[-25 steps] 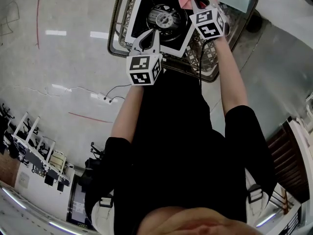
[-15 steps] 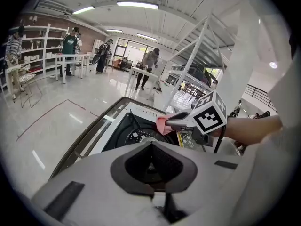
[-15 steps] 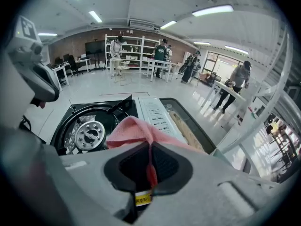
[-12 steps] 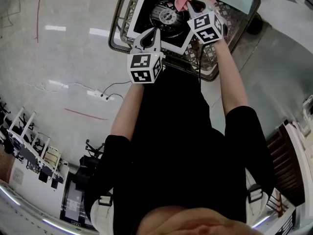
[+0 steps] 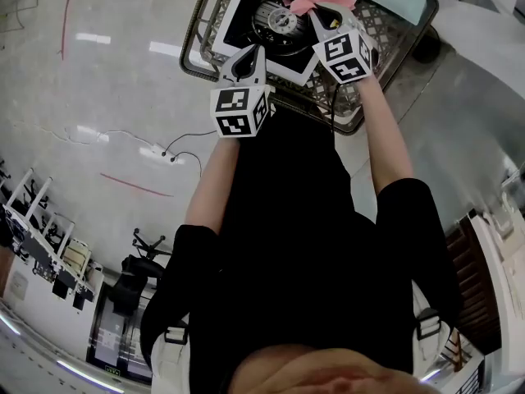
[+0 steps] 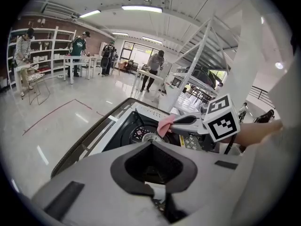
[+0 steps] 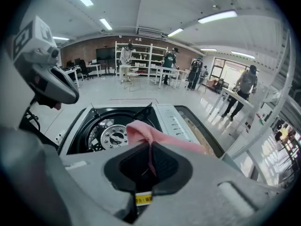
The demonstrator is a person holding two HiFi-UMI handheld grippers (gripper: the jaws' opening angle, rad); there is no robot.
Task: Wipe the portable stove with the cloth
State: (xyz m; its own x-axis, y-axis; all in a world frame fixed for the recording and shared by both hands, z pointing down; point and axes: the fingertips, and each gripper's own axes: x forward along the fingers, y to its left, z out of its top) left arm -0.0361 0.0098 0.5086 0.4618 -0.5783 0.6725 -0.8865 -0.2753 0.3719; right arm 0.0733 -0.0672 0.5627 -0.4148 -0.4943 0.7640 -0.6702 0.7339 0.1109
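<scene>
Cloth point(image 7: 141, 131), clamped in the right hand-held gripper point(image 7: 149, 148), hangs over the stove point(image 7: 113, 136) for wiping, while the left hand-held gripper point(image 6: 151, 145), closed on nothing, hovers beside it, perhaps as a steadier.

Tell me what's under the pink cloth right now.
The portable stove's black top, beside the round burner; the cloth hangs there from the shut right tongs. The patch directly beneath is covered, so contact can't be confirmed.
</scene>
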